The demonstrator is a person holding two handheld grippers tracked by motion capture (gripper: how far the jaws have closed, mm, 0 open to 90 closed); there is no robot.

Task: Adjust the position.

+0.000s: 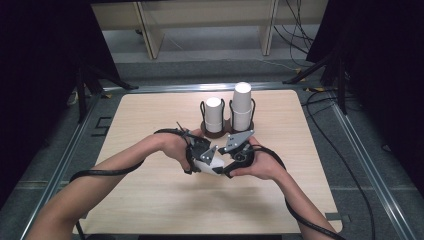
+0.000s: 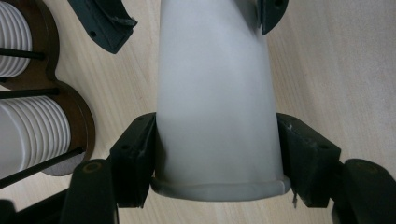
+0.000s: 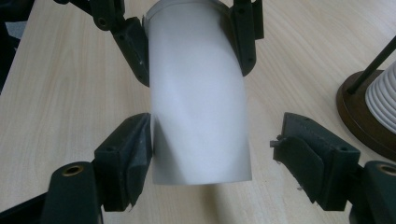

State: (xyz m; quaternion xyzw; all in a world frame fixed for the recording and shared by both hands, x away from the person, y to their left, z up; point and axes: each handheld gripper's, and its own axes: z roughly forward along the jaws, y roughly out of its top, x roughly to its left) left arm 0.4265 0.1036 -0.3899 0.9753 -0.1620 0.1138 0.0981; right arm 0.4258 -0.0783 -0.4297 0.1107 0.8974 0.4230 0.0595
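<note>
Left gripper (image 2: pixel 217 154) is pinching a white paper cup (image 2: pixel 217 102) near its rolled rim, both pads pressing flat against the cup's sides, so the cup is lying level above the table (image 1: pixel 150 200) rather than resting on it. Gripping close to the rim probably makes sense because that is the stiffest part and the wall is less likely to crumple there. Right gripper (image 3: pixel 212 161) is standing spread around the cup's narrow bottom end: one pad is touching or nearly touching the wall, while the other is sitting well off it with bare wood showing between. I judge the left side is carrying the cup alone while the right is either letting go or lining up for a hold.

Both hands are meeting at the middle of the table, just in front of a dark wooden holder (image 1: pixel 227 127) with two wire cages, each carrying a stack of cups (image 1: pixel 241 107). The taller stack is rising above its wires, so any approach will likely need height first. Table edges are lying well away on every side, leaving plenty of free room nearer the person.
</note>
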